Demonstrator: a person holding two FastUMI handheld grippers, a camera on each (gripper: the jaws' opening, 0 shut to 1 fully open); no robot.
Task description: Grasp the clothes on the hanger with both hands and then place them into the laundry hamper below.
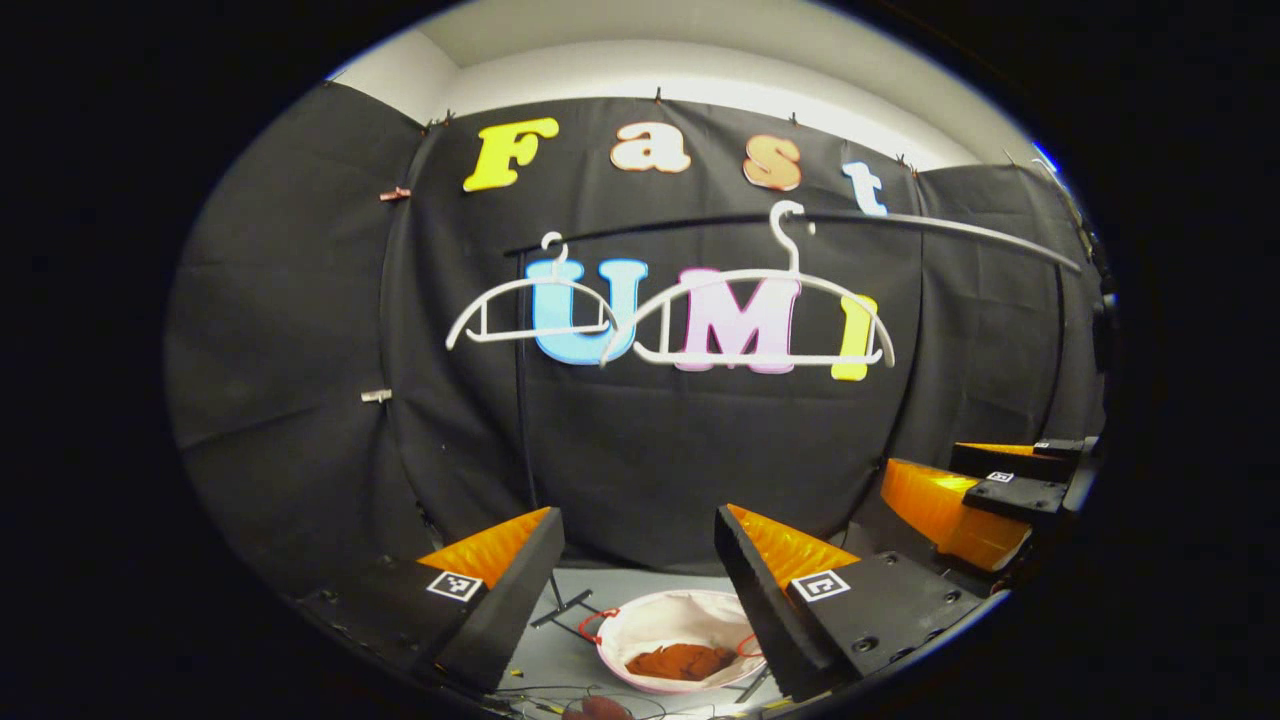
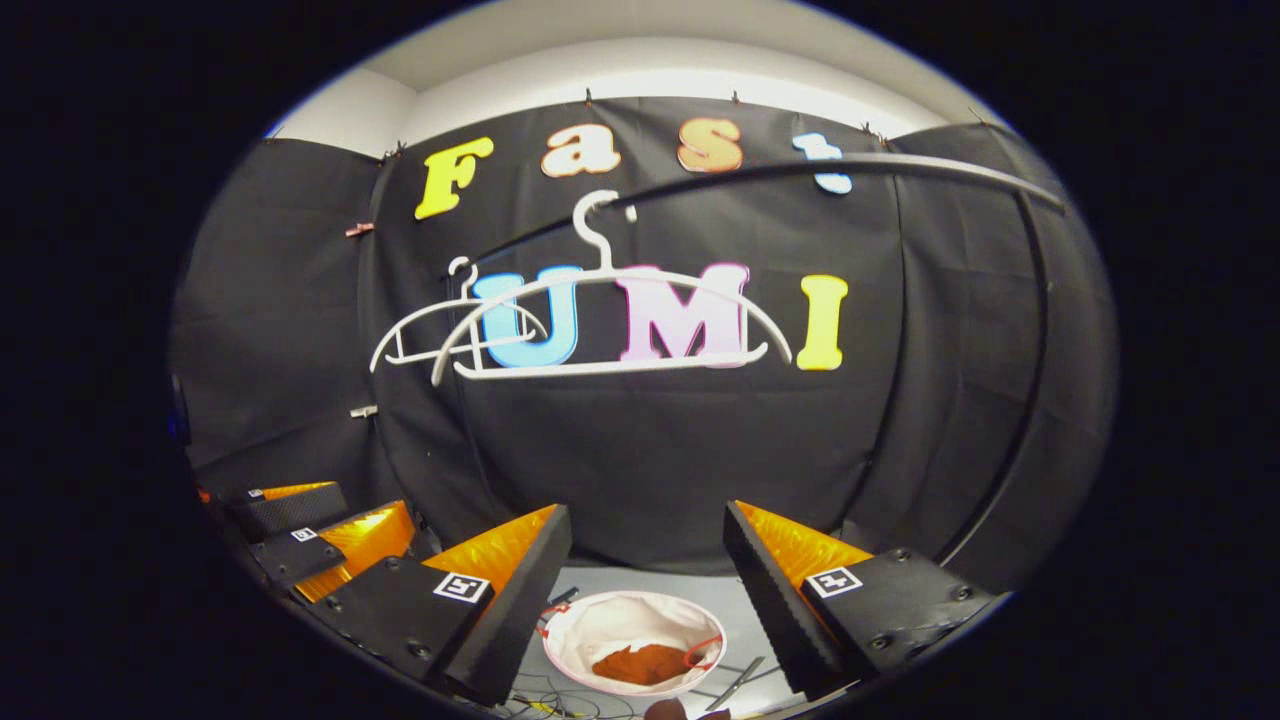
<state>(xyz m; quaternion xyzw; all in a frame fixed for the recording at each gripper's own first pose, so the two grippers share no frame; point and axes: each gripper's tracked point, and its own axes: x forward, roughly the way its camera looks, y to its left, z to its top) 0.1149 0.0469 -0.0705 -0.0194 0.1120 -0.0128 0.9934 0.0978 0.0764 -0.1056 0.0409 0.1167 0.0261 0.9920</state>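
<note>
Two bare white hangers hang from a dark curved rail; in the right gripper view the nearer hanger overlaps the farther one. Below stands a white laundry hamper with a rust-brown garment lying inside. My left gripper is open, held above the hamper with nothing between its fingers. My right gripper is open too and empty. The right gripper appears at the lower right of the left gripper view; the left gripper sits at the lower left of the right gripper view.
The hamper stands on a grey floor beside the foot of a black rack stand. Loose cables lie on the floor near the bottom edge. Black cloth walls close in the booth behind and at both sides.
</note>
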